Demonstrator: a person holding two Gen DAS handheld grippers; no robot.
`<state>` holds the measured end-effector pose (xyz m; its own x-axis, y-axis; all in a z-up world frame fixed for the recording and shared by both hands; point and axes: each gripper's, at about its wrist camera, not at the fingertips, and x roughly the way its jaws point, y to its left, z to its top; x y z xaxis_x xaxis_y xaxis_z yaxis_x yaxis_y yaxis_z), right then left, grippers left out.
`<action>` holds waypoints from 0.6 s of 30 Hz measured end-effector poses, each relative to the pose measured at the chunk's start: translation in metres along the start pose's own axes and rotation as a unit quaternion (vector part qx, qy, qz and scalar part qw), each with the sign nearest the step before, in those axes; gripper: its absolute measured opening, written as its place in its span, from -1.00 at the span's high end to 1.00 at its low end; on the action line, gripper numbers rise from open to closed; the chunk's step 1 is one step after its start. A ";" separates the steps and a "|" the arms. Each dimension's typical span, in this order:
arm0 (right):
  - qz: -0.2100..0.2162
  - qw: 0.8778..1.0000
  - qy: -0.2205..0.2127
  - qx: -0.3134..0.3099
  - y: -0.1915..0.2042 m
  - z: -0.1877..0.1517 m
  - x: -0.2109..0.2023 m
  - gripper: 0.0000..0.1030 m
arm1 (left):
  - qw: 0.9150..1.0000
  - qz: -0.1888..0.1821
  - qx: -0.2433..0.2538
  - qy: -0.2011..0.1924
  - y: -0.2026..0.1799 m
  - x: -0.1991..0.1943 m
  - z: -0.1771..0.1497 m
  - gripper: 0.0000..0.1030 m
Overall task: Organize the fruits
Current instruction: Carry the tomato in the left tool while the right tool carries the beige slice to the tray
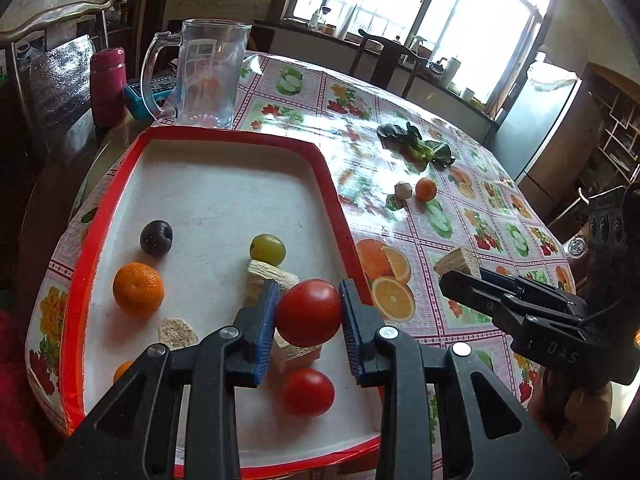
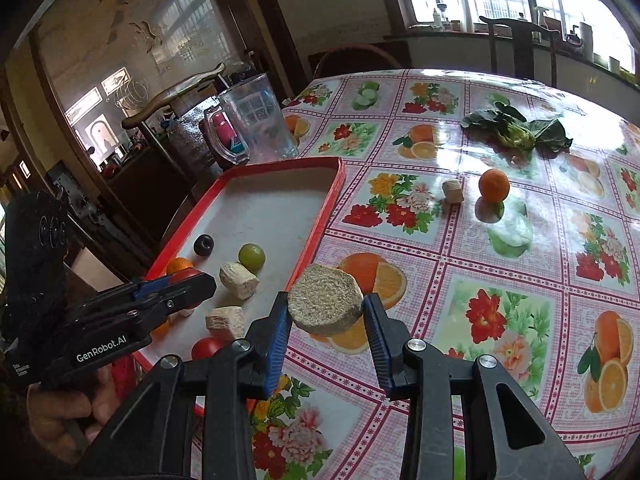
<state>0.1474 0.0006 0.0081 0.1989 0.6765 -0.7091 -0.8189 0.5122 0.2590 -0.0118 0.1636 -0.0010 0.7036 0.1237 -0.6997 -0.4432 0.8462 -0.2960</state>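
My left gripper [image 1: 309, 312] is shut on a red tomato [image 1: 309, 311] and holds it above the red-rimmed white tray [image 1: 224, 184]. In the tray lie an orange [image 1: 138, 289], a dark plum [image 1: 156, 237], a green fruit [image 1: 267, 249], a second tomato [image 1: 309, 391] and beige fibrous chunks [image 1: 267, 276]. My right gripper [image 2: 326, 318] is shut on a round beige fibrous chunk [image 2: 325, 305], just right of the tray's rim [image 2: 316, 224]. On the table lie another orange [image 2: 493, 185] and a small beige chunk [image 2: 452, 191].
A glass mug [image 1: 208, 74] stands behind the tray, with a pink flask [image 1: 107, 86] to its left. Leafy greens [image 2: 516, 130] lie at the far side of the table, which has a fruit-print cloth [image 2: 500, 300]. Chairs stand beyond it.
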 end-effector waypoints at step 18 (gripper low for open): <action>0.007 1.000 0.014 -0.019 0.022 0.014 0.025 0.28 | 1.000 0.012 -0.023 -0.001 0.035 0.000 0.007 0.46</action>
<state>0.1424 0.0361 0.0053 0.1726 0.6684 -0.7235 -0.8415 0.4818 0.2444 -0.0233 0.1971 -0.0068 0.6939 0.1451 -0.7053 -0.4847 0.8184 -0.3086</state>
